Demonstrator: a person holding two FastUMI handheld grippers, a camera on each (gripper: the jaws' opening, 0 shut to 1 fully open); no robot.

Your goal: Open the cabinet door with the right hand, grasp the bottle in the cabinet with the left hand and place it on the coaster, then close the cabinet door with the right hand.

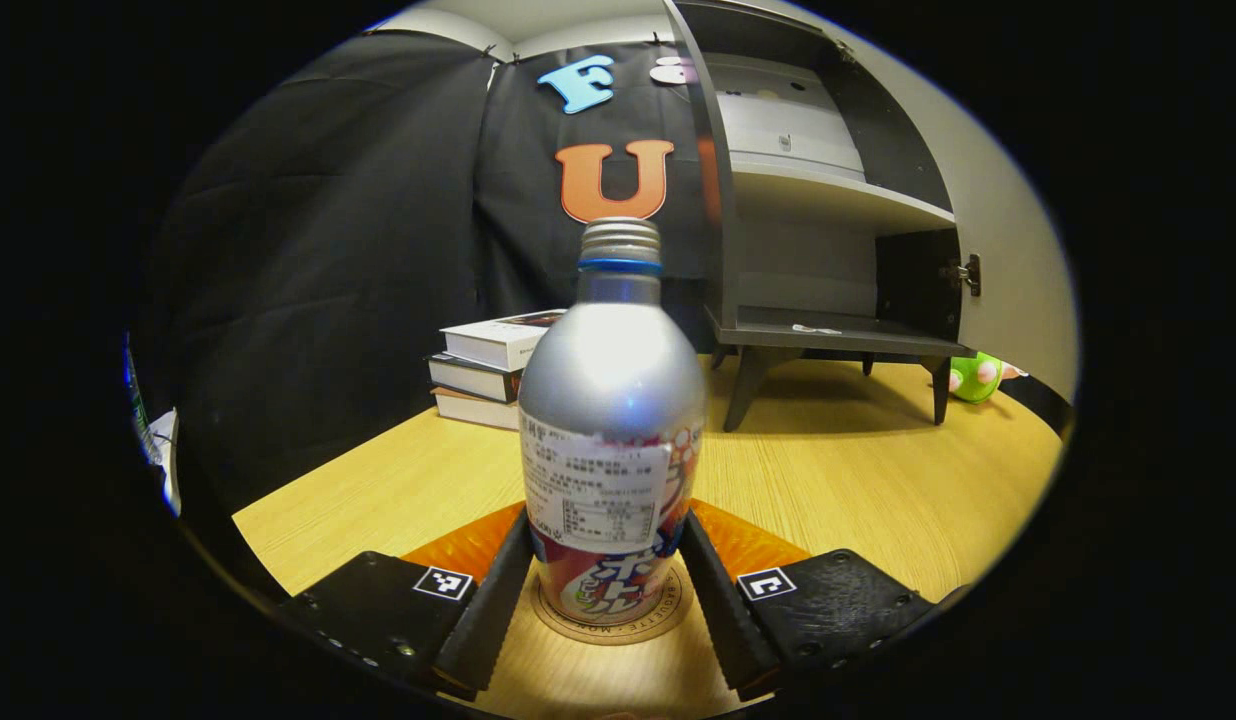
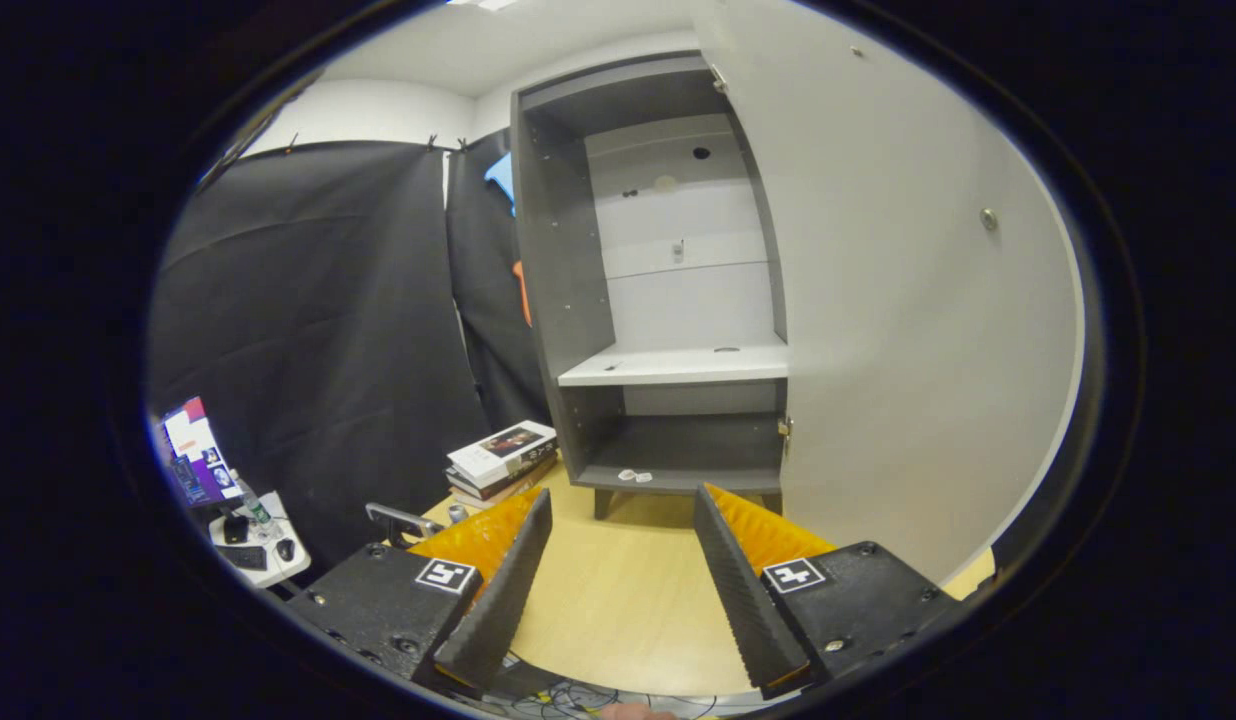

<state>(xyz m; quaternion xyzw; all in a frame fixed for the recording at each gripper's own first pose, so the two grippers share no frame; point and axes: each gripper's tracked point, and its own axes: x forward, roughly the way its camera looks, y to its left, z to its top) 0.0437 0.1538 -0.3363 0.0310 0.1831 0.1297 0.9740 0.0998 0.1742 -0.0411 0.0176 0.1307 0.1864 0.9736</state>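
A silver metal bottle with a screw cap and a printed label stands upright on a round coaster on the wooden table. My left gripper is shut on the bottle's lower body, one finger pressing each side. Behind it to the right stands the grey cabinet, its door swung open. In the right gripper view, my right gripper is open with nothing between its fingers. It hovers over the table and faces the cabinet, with the open door close on its right.
A stack of books lies left of the cabinet, also seen as the books in the right gripper view. A green toy sits under the door's edge. A small side stand with clutter is off the table's left.
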